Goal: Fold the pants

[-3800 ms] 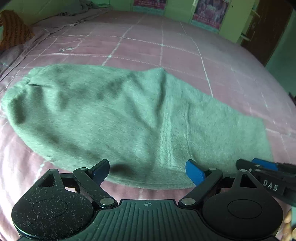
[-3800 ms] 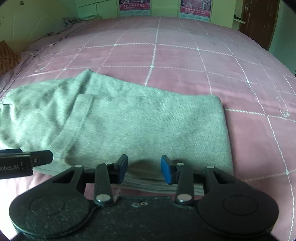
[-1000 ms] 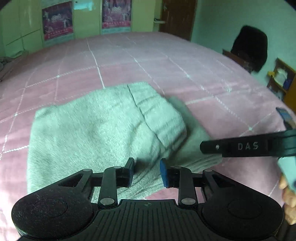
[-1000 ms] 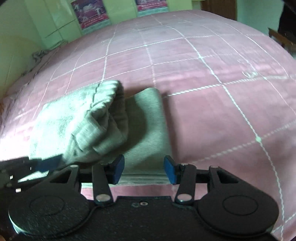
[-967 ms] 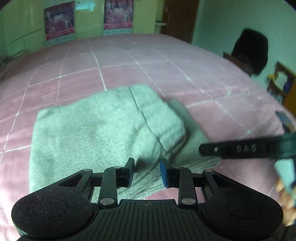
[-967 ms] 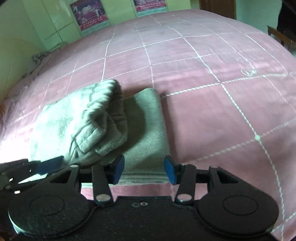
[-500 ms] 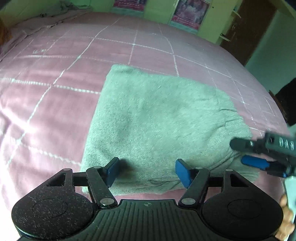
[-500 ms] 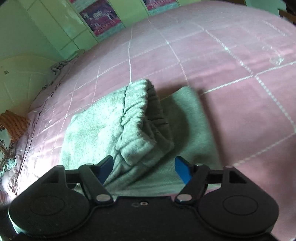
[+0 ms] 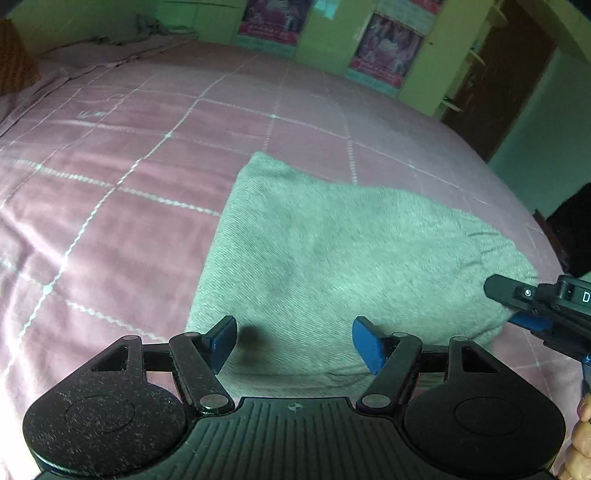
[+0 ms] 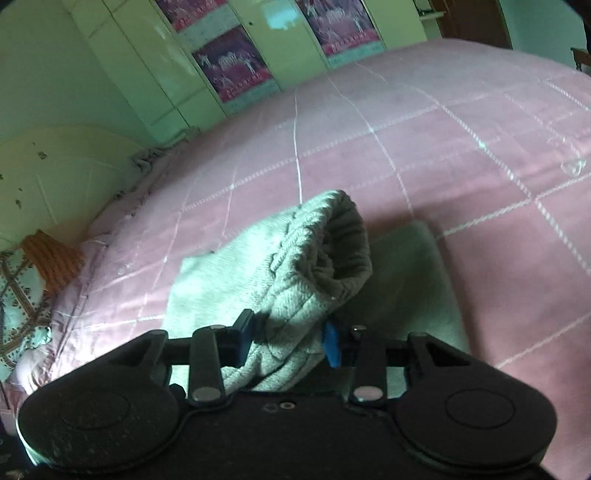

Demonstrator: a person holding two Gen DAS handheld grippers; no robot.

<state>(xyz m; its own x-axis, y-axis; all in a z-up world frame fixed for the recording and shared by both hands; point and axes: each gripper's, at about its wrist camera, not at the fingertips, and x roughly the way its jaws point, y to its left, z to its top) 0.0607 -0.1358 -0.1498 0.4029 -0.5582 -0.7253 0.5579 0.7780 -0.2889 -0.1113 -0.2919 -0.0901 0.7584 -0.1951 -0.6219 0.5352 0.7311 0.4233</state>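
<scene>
Grey-green knit pants (image 9: 332, 258) lie folded over on the pink bed. My left gripper (image 9: 295, 343) is open and empty, its blue fingertips just above the near edge of the fold. My right gripper (image 10: 288, 341) is shut on the ribbed waistband end of the pants (image 10: 314, 266), which bunches up between the fingers above the flat lower layer (image 10: 417, 280). The right gripper also shows in the left wrist view (image 9: 535, 310) at the pants' right end.
The pink bedspread (image 9: 129, 166) with white grid lines spreads all around the pants. A crumpled cloth (image 9: 147, 29) lies at the far left of the bed. Green cupboards with posters (image 10: 229, 66) and a brown door (image 9: 491, 85) stand behind.
My right gripper has closed on the waistband end, which was loose between open fingers half a second ago. My left gripper stays open and has barely moved over the fold.
</scene>
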